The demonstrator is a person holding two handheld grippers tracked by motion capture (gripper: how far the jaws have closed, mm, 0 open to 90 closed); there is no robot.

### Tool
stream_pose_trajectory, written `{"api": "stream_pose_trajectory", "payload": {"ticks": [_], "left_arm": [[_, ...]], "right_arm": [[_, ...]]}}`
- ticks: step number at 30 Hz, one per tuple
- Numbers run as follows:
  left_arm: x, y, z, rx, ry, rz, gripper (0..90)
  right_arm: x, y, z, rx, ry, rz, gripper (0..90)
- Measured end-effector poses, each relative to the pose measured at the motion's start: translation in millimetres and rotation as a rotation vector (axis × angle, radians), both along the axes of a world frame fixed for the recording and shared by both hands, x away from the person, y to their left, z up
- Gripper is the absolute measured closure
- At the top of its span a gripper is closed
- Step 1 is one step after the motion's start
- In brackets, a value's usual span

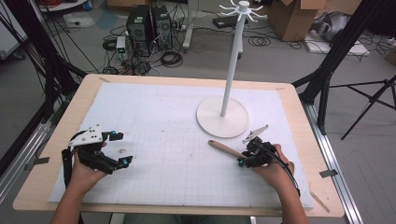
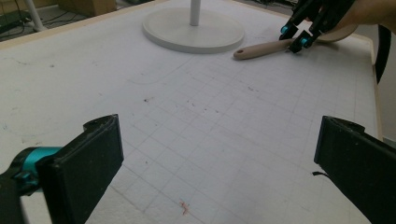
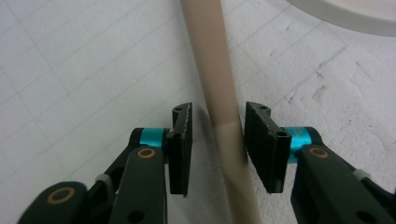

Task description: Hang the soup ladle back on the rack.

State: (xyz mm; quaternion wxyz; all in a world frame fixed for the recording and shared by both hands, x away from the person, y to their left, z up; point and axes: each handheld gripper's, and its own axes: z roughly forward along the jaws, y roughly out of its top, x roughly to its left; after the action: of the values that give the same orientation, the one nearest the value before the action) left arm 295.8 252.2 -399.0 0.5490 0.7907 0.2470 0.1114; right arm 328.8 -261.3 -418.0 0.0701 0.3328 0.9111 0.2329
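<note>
At the bench (image 1: 56, 140), covered by a white gridded mat (image 1: 163, 135), I hold my right tool (image 1: 243, 161) over the wooden spoon (image 1: 226, 149), which lies flat on the mat just in front of the round base of a white hook stand (image 1: 223, 119). In the right gripper view the spoon's handle (image 3: 219, 93) runs up between my tool's two jaws; the right jaw sits touching or nearly touching the wood, the left jaw stands a little off it, so the tool is parted around the handle and not clamped. My left tool (image 1: 114, 149) hovers near the mat's left side, well apart from the spoon, its jaws spread wide with nothing between them. From the left gripper view, the spoon (image 2: 266, 48) and my right tool (image 2: 294, 38) show beyond the stand's base (image 2: 194, 32).
</note>
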Motion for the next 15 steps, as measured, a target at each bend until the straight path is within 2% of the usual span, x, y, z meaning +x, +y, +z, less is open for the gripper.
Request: {"api": "stream_pose_trajectory", "payload": {"ticks": [5,15], "left_arm": [[-0.2,-0.8,0.8,0.0,-0.003,-0.007,1.7],[-0.1,-1.2,1.0,0.004,-0.005,-0.009,1.7]], "right_arm": [[-0.5,2.8,1.5,-0.017,-0.004,0.017,71.9],[-0.7,2.8,1.2,-0.02,-0.01,0.029,73.3]]}}
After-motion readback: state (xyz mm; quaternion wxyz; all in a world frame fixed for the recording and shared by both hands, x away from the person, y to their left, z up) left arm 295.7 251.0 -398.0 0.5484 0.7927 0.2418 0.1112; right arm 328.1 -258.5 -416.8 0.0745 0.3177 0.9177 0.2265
